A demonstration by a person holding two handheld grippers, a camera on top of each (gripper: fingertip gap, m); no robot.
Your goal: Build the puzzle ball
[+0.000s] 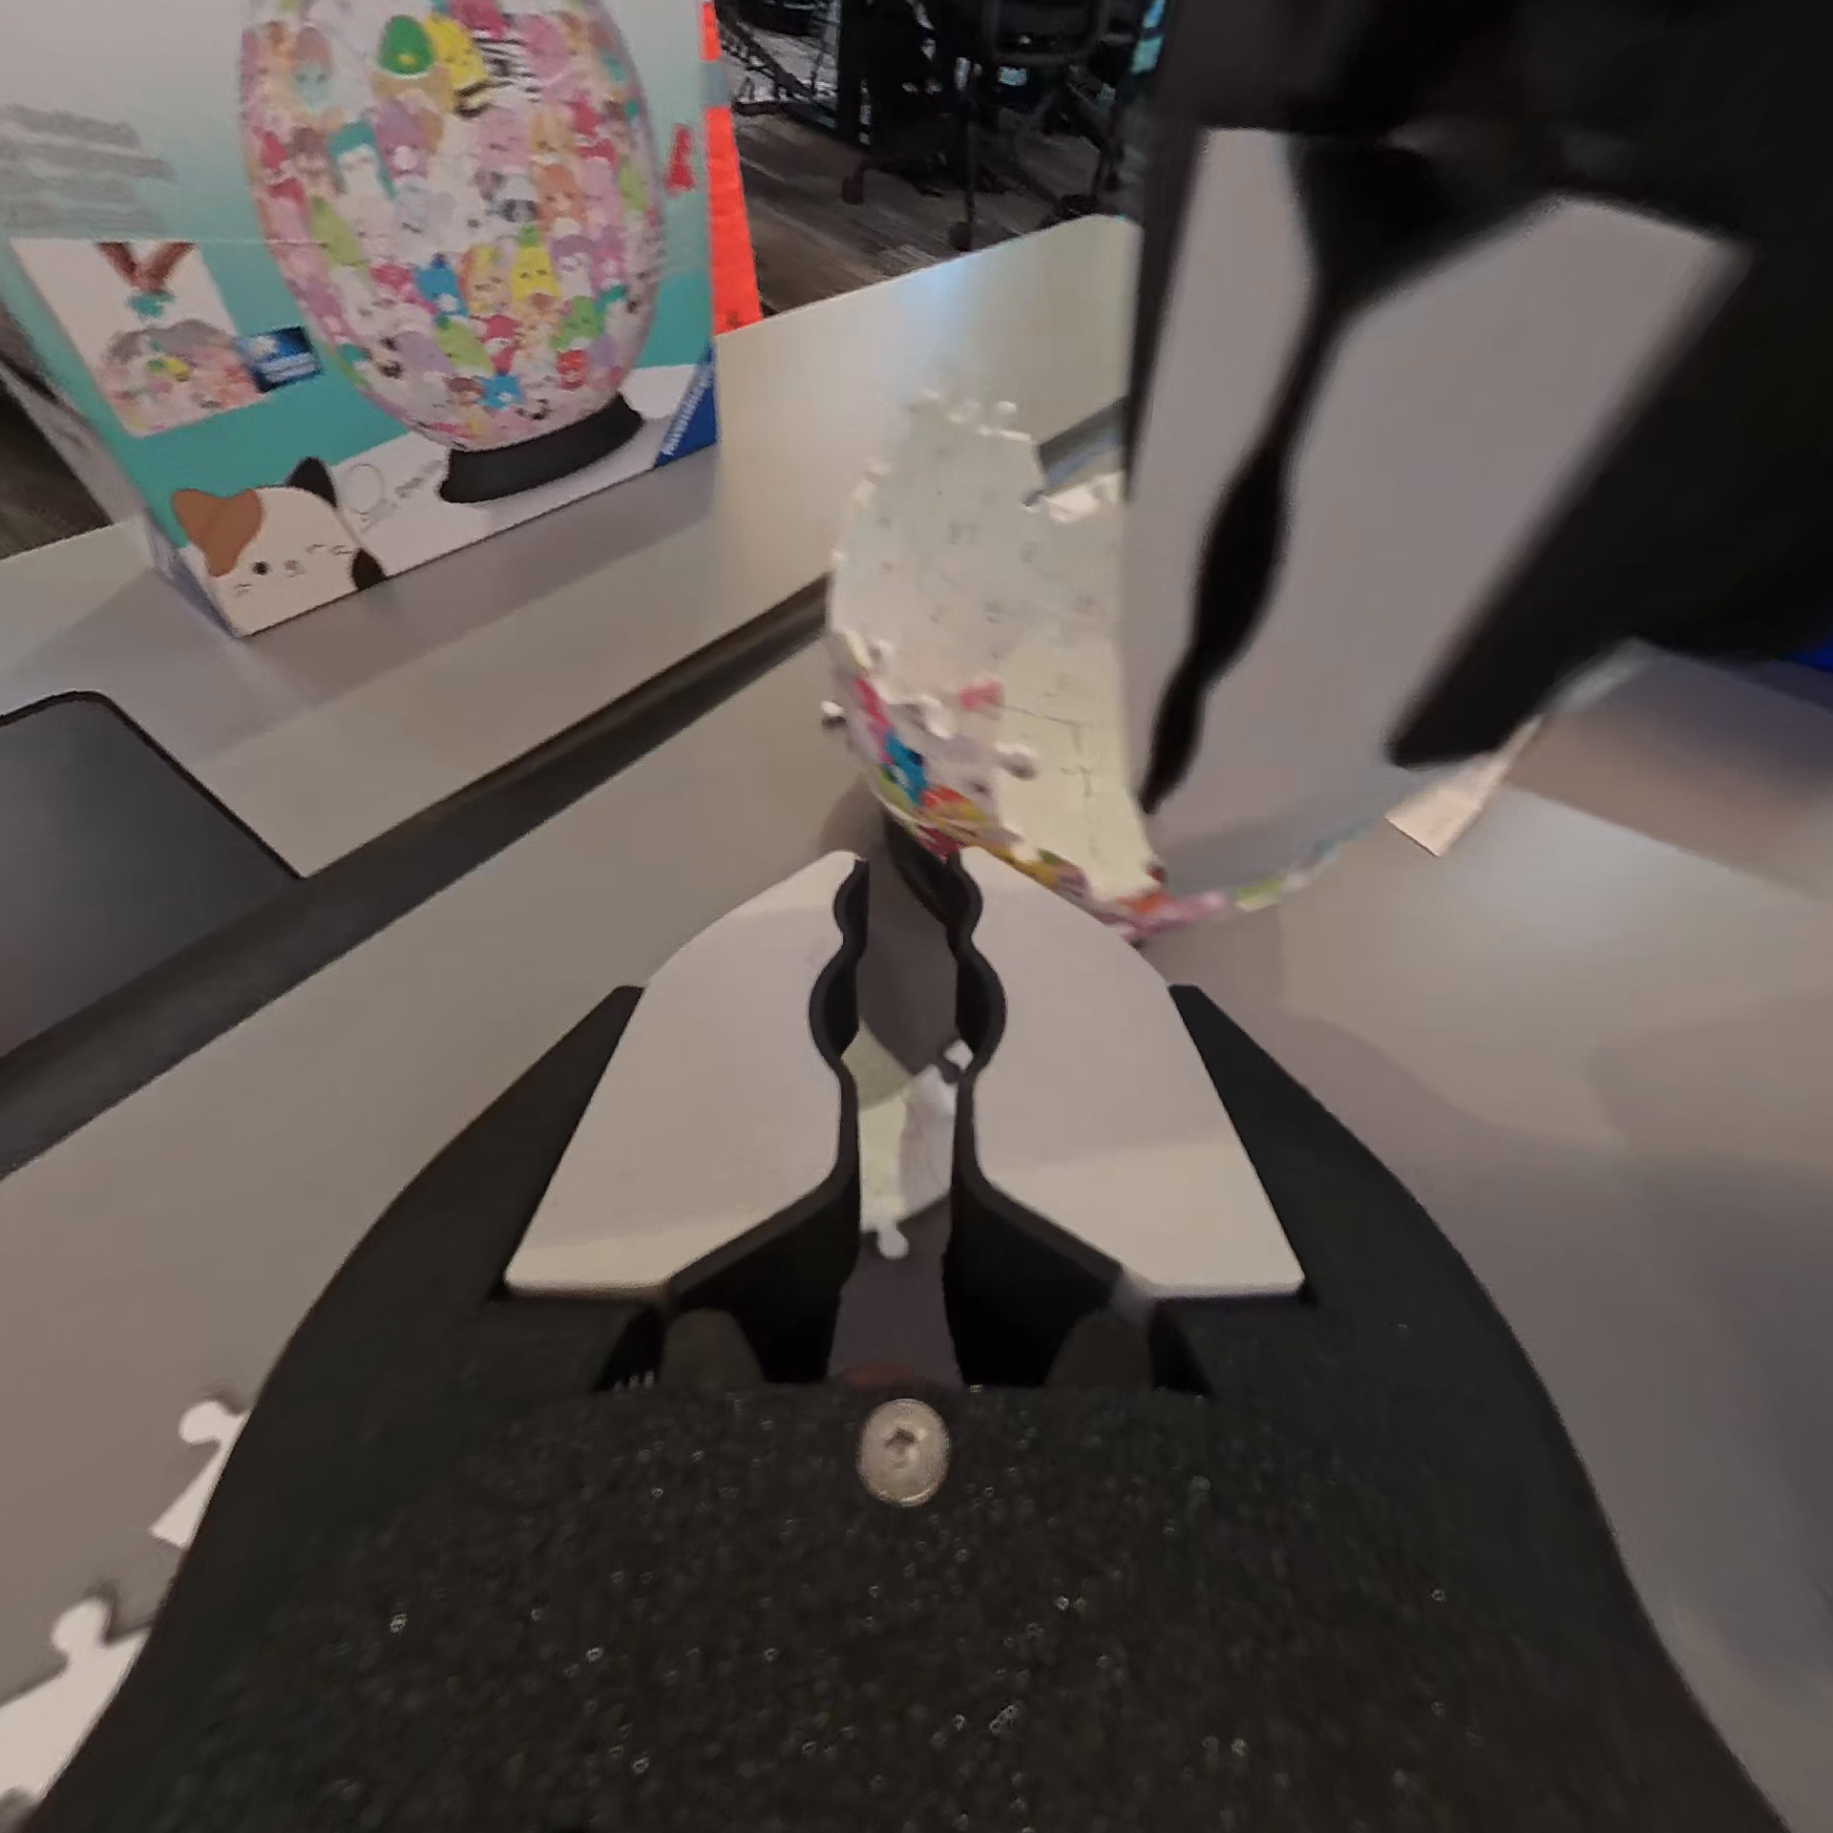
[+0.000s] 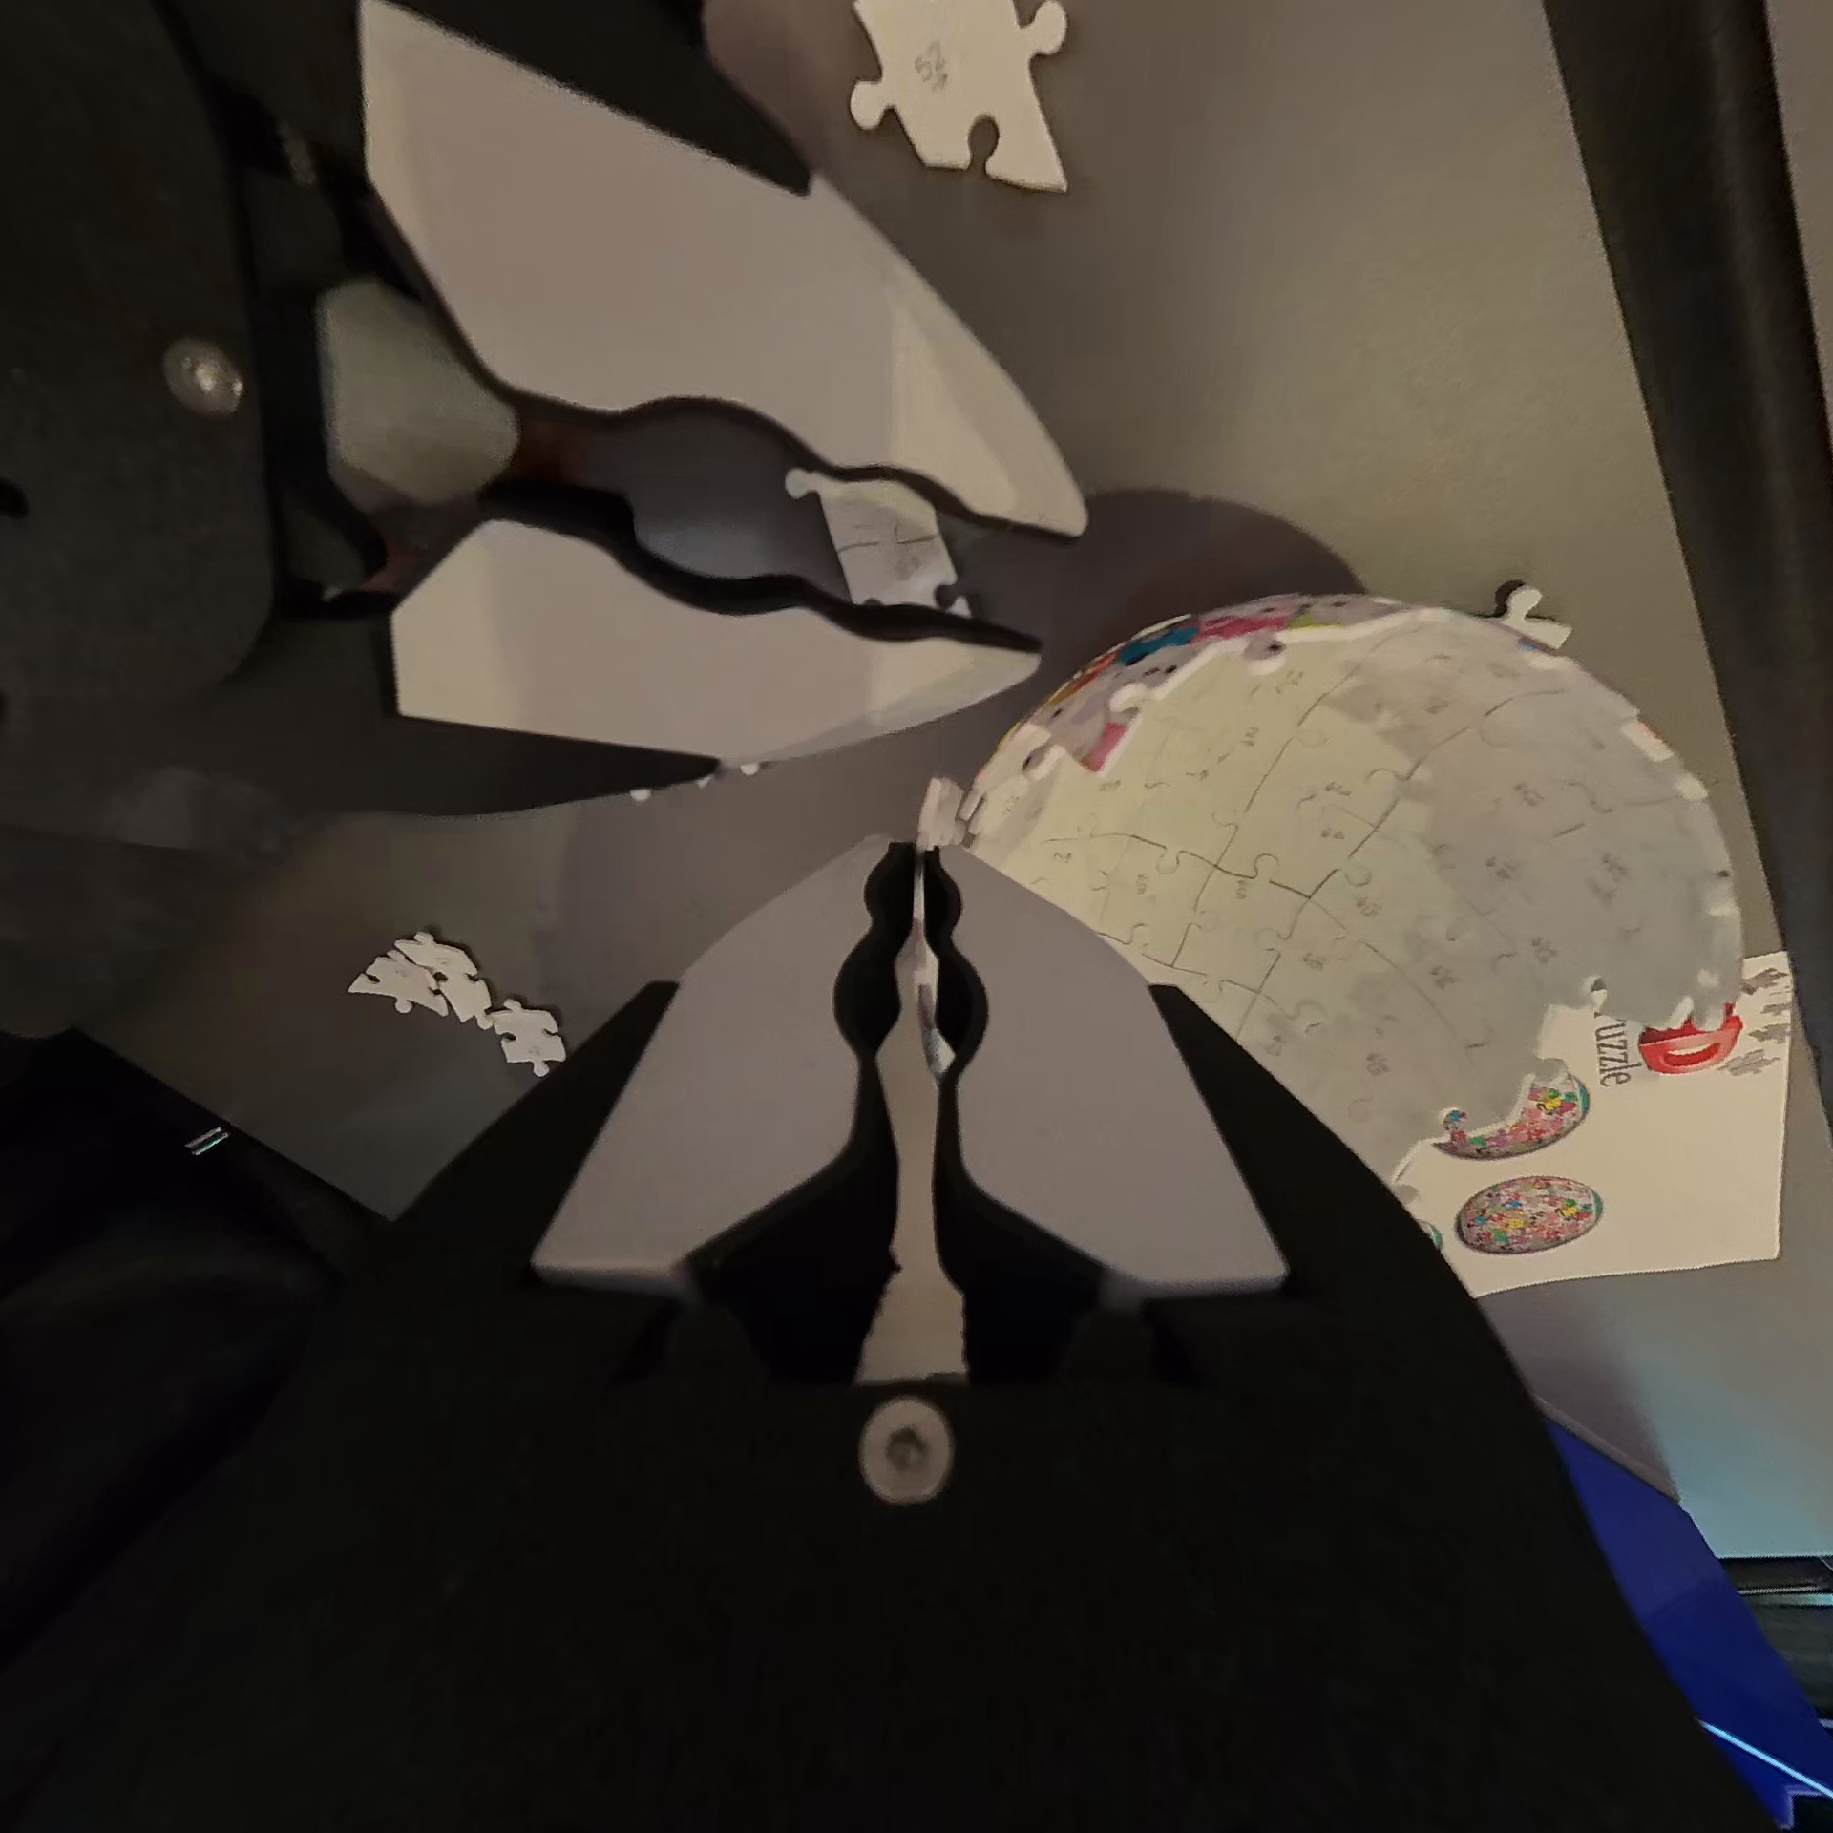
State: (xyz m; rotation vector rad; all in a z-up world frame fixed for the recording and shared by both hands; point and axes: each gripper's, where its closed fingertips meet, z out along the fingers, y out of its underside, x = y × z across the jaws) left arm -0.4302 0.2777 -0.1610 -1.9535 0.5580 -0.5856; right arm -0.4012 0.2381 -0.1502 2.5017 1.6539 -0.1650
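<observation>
My right hand-held gripper (image 2: 927,873) is pinching a puzzle piece (image 2: 924,977) edge-on, its tip touching the rim of the half-built puzzle ball (image 2: 1389,873), which sits right of centre on the desk (image 2: 1289,347). My left hand-held gripper (image 1: 908,893), at centre in its own view, pinches a white piece (image 1: 927,1131). I see the puzzle box (image 1: 397,298) at upper left, and loose pieces (image 2: 461,997) at lower left.

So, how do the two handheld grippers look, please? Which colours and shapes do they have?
Both look alike. The left gripper and the right gripper each have a black, rough-textured body with a silver screw in the middle, and two pale grey tapered jaws lined with wavy black pads. No cables or sleeves are visible.
</observation>
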